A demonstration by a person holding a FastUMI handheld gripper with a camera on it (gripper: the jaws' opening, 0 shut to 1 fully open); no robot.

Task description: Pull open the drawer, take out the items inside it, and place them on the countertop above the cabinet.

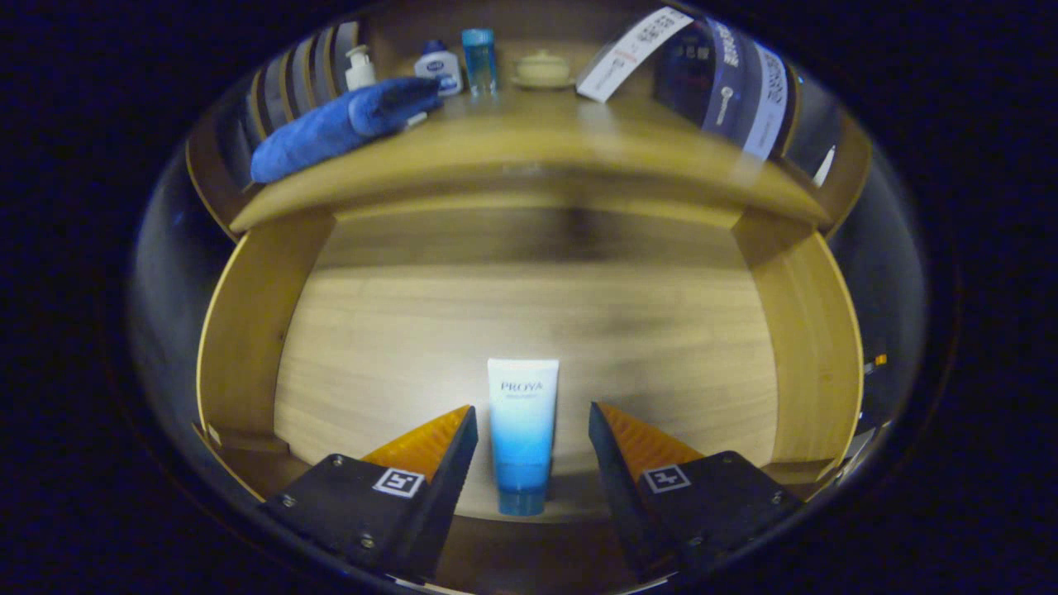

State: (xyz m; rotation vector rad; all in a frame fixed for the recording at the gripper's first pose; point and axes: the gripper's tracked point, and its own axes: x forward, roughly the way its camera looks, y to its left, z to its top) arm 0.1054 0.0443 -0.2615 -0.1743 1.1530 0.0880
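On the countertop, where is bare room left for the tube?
The countertop is bare along its front, right of the blue cloth. Its back is crowded: bottles, a lidded pot. The tube lies in the drawer, between the open tongs.

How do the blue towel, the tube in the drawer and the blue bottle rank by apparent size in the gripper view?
1. towel
2. tube, between the open gripper's fingers; being much nearer the camera, its true size is unsure
3. bottle
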